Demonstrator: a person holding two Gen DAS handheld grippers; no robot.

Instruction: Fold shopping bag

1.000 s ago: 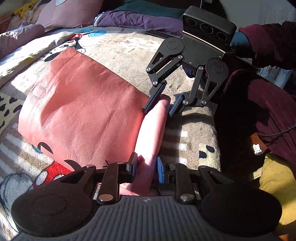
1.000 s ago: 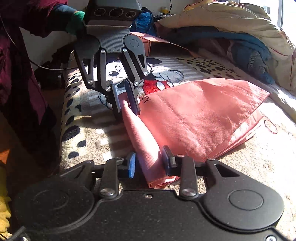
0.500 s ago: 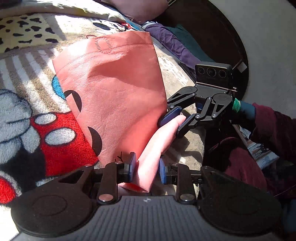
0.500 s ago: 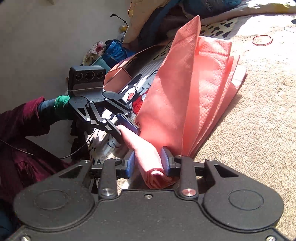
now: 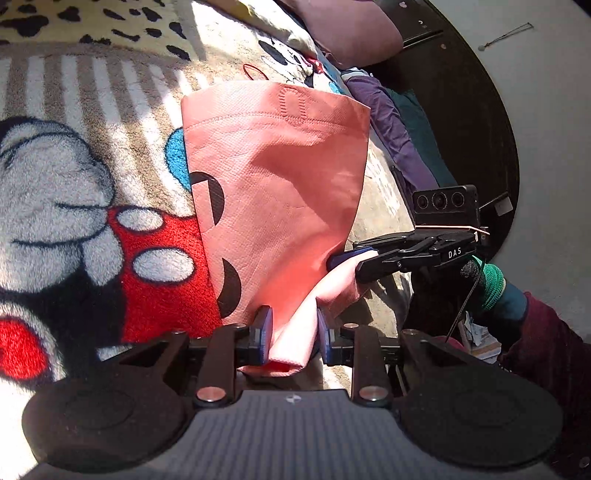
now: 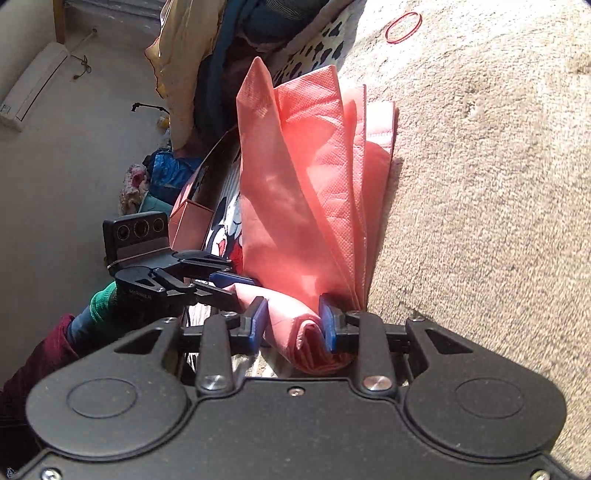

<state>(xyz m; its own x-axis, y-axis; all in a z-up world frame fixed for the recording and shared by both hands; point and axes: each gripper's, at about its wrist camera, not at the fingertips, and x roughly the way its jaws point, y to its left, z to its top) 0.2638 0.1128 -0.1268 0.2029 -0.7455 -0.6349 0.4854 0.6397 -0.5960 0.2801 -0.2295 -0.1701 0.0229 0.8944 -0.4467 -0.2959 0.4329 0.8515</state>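
Note:
A salmon-pink non-woven shopping bag [image 5: 273, 192] is lifted up off a cartoon-print blanket [image 5: 74, 192], its stitched top edge far from me. My left gripper [image 5: 293, 330] is shut on one bunched bottom corner of the bag. My right gripper [image 6: 293, 321] is shut on the other bunched corner, and the bag [image 6: 306, 192] fans upward from it in several pleats. The right gripper also shows in the left wrist view [image 5: 352, 262], and the left gripper in the right wrist view [image 6: 227, 284], each clamped on the same folded edge.
The blanket covers a bed; its beige part [image 6: 480, 166] lies to the right in the right wrist view. A red rubber band [image 6: 402, 23] lies on it. Piled clothes and bedding [image 6: 221, 55], a pink pillow [image 5: 351, 29] and a dark headboard [image 5: 472, 122] border the bed.
Both grippers have lifted and swung the bag's folded edge up off the blanket; the bag went from lying flat to hanging upright. Both grips have held.

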